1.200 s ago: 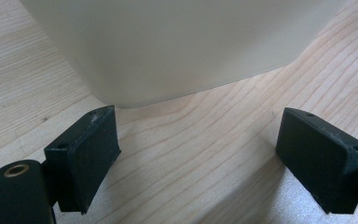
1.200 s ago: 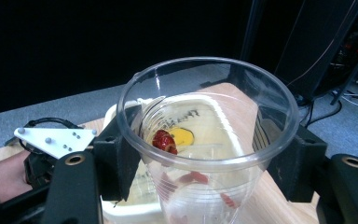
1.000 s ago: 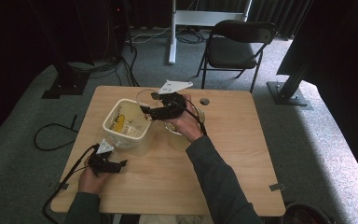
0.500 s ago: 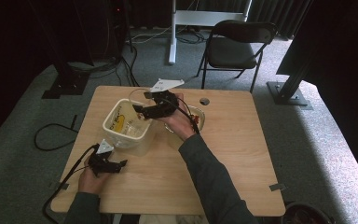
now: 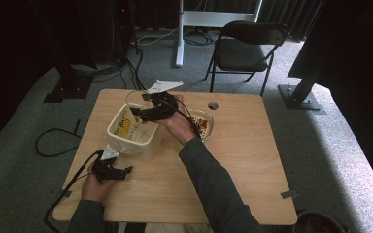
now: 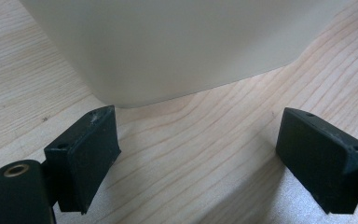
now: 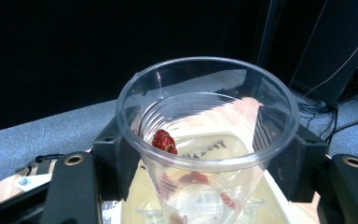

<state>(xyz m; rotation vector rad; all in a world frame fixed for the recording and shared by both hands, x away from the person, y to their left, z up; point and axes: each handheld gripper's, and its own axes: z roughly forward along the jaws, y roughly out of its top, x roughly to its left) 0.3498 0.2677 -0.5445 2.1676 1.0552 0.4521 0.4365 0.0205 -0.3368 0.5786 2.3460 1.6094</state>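
Cup: clear plastic, clamped in right gripper jaws, frame centre, over the tub
Left gripper: jaws apart, empty
Risk: squeeze too hard, cup buckles, red bits spill

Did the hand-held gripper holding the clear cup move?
Yes. The right hand-held gripper with the clear cup went left, over the white tub.

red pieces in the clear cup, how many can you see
3 at least: one red piece clinging to the inner wall of the cup, one lower down, one near the bottom. More may be hidden behind the ridged plastic. The right gripper holds the cup over the tub.
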